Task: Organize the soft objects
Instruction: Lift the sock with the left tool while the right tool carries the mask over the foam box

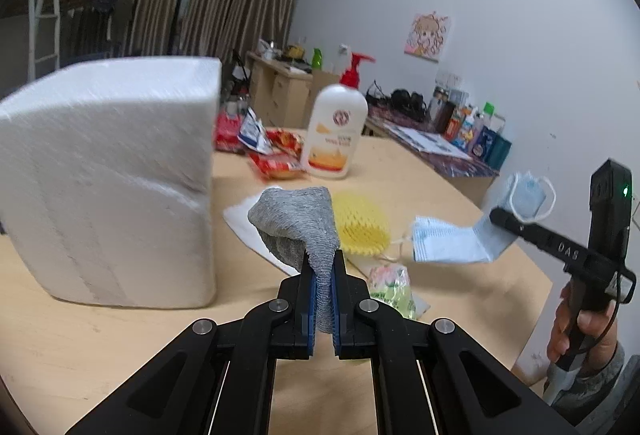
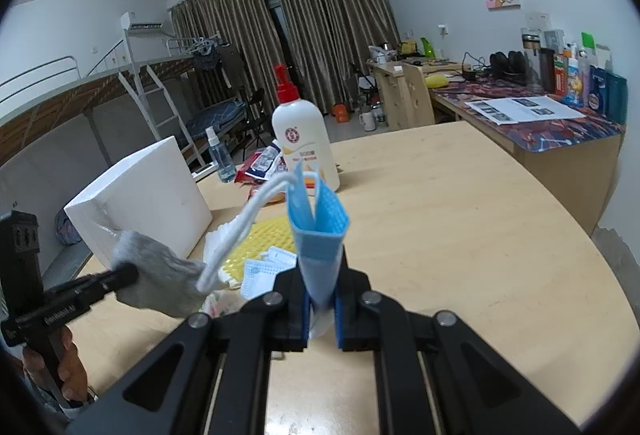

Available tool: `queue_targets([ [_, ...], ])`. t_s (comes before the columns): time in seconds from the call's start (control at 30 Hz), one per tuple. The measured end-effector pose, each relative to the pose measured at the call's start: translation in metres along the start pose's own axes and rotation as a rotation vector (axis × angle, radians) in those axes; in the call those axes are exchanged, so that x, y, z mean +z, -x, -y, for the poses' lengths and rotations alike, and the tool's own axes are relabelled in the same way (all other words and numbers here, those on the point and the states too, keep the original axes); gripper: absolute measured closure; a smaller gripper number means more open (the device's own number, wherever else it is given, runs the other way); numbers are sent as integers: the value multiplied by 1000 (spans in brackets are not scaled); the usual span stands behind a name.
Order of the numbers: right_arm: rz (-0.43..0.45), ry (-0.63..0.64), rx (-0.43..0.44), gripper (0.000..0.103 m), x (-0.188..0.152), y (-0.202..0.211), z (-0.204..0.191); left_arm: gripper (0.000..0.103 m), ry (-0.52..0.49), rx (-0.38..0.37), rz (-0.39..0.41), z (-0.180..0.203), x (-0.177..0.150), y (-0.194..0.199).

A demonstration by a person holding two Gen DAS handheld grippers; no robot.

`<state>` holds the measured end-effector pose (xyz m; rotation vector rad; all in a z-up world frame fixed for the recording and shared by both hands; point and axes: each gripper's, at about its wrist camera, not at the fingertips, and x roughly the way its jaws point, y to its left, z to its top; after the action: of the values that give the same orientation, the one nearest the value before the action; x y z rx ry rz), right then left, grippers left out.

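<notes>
A dormitory room with brown curtains; a pale wooden bench [image 1: 420, 171] carries the things. At far left stands a large white foam block [image 1: 108, 179], upright on the bench. Just right of it, the left tool [image 1: 323, 275] is closed on a grey knitted cloth [image 1: 296, 223], which stands up from the jaws and folds over toward the block; the cloth is clear of the bench. Beyond and below it lie a flat white cloth [image 1: 244, 223] and a yellow foam fruit net [image 1: 362, 227], touching one another, with a crumpled floral green packet [image 1: 390, 287] nearer the camera. Behind them stands a white lotion bottle with a red pump [image 1: 334, 131]. At right, the right tool [image 2: 322, 299] is closed on a folded pale-blue face mask [image 2: 318, 235], held above the bench with its long axis running along the fingers and its white ear loops [image 2: 240, 231] trailing leftward.

The deciding relation: the block lies to the left of both held things, immediately beside the left tool and well apart from the right one. If the block is the collecting place, which cannot be told, the left hand is the nearer.
</notes>
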<state>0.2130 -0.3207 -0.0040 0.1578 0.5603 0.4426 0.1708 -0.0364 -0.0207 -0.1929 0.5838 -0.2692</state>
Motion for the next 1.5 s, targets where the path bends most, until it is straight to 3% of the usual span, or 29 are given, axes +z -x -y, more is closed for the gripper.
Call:
queue_targets([
  [0.77, 117, 0, 62, 91, -3, 44, -21, 97, -91, 47, 154, 25, 14, 76],
  [1.5, 250, 45, 96, 91, -20, 94, -75, 97, -159, 95, 266, 26, -14, 169],
])
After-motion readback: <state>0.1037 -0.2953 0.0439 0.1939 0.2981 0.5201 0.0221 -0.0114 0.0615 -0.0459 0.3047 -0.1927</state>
